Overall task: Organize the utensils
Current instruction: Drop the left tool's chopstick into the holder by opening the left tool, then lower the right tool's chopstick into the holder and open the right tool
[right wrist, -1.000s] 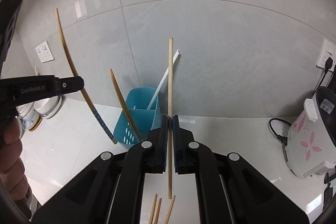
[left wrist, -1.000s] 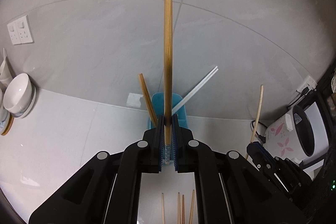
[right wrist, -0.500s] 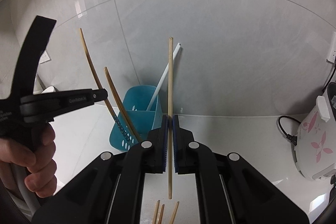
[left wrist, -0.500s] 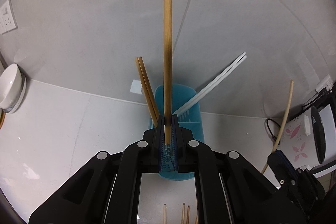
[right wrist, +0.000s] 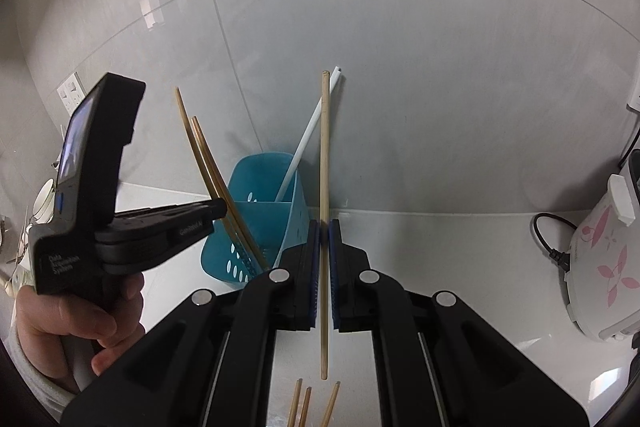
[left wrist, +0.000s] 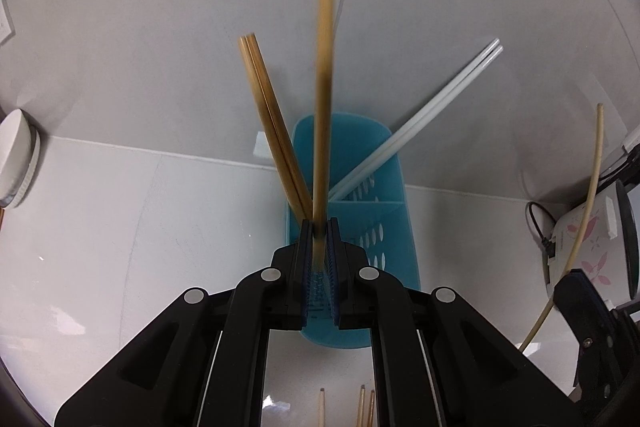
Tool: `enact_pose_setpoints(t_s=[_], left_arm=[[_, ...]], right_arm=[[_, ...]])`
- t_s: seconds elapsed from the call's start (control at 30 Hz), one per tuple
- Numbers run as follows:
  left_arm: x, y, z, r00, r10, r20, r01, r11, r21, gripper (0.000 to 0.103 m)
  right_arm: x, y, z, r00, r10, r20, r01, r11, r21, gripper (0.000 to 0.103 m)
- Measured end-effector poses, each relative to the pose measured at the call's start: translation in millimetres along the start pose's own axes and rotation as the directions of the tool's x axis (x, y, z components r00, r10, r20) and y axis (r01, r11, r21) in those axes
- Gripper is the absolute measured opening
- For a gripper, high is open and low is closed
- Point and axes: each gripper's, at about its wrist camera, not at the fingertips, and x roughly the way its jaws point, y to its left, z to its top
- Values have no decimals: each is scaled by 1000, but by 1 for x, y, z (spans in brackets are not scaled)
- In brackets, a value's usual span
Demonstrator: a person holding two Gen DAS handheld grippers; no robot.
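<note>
A blue perforated utensil holder (left wrist: 384,203) (right wrist: 260,183) stands on the white counter by the wall. It holds a brown chopstick pair (left wrist: 268,123) and white chopsticks (left wrist: 420,123) (right wrist: 312,127). My left gripper (left wrist: 319,227) is right above the holder with a blurred brown chopstick (left wrist: 324,87) between its jaws, lower end over the near-left compartment. In the right wrist view it (right wrist: 218,213) is at the holder's left rim. My right gripper (right wrist: 324,227) is shut on a pale wooden chopstick (right wrist: 325,187), held upright just right of the holder.
Several loose chopsticks (right wrist: 308,403) (left wrist: 362,407) lie on the counter in front. A white rice cooker with pink flowers (right wrist: 600,267) (left wrist: 588,251) and its black cord stand at the right. White bowls (left wrist: 16,163) sit at the far left. The tiled wall is close behind.
My left gripper has moved forward and down onto the holder, its chopstick tilting and blurring. My right gripper with its chopstick has hardly moved.
</note>
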Motion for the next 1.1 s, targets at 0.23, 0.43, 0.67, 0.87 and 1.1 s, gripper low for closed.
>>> enact_pose_setpoints(t_s=[0.23, 0.43, 0.67, 0.87, 1.1], left_arm=[[-17, 6, -4, 999, 31, 45, -32, 999, 11, 36], [-36, 16, -13, 996, 27, 80, -28, 999, 17, 70], [-51, 33, -24, 995, 19, 96, -20, 1000, 13, 87], [-57, 44, -31, 993, 30, 114, -31, 999, 10, 96], [-56, 59, -37, 992, 46, 115, -47, 999, 5, 97]], right_arm=[[3, 4, 3, 1000, 8, 1, -8, 1000, -23, 4], [7, 8, 12, 997, 65, 32, -64, 997, -31, 4], [17, 15, 26, 989, 129, 78, -126, 991, -37, 4], [26, 30, 30, 976, 181, 123, -172, 982, -77, 4], [42, 47, 26, 965, 210, 159, -190, 973, -130, 4]])
